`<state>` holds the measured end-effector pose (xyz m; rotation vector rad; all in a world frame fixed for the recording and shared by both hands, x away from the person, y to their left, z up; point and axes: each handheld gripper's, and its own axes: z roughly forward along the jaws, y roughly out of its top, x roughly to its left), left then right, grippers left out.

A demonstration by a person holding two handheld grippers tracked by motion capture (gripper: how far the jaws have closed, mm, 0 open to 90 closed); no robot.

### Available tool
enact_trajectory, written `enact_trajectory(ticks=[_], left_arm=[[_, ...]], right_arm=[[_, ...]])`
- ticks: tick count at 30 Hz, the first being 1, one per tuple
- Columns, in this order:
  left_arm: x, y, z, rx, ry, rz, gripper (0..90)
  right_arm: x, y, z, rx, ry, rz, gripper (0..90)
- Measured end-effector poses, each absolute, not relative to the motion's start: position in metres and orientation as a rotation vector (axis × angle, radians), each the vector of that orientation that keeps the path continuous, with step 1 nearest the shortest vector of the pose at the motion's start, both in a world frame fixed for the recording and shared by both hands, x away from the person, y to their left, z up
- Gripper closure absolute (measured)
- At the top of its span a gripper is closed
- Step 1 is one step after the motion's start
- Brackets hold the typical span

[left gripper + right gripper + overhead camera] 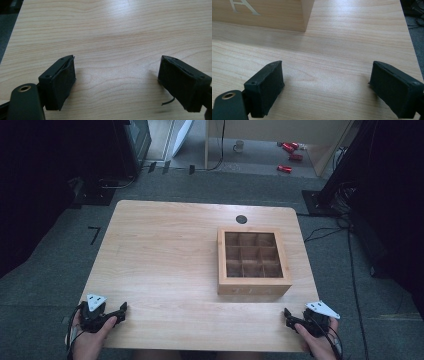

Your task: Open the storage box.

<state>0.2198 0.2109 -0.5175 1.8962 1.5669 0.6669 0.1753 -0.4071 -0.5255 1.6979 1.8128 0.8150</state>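
- Here, a wooden box [254, 287] sits on the right half of the table [165, 255], nearer its right edge than its left, and square to the table edges.
- Its pale wood frame is broad and flat on top, and within it thin partitions split the inside into nine compartments, three rows of three; the cells look dark and shadowed in the high view, and what they hold cannot be made out.
- The box's near wall is plain light wood with faint pale markings; in the right gripper view a corner of that wall [274, 15] shows pale lettering, only partly in frame.
- A small dark round spot [241, 219] lies on the tabletop just behind the box.
- The left gripper [121, 312] rests at the table's near left corner, held in the person's hand; its jaws stand wide apart with only bare wood between them.
- The right gripper [288, 317] sits at the near right corner, just in front of the box's right front corner and apart from it; its jaws are likewise spread wide, with nothing between.
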Motion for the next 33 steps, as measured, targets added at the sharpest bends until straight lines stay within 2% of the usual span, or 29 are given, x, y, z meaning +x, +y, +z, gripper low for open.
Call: enact_trajectory(ticks=[15, 33], left_arm=[[0.229, 0.177, -0.494, 1.889, 1.496, 0.639, 14.0], [0.249, 0.094, -0.472, 1.967, 1.312, 0.579, 14.9]], right_arm=[[0.177, -0.407, -0.525, 1.696, 1.82, 0.817, 10.6], [0.178, -0.406, -0.525, 1.694, 1.828, 0.821, 10.5]])
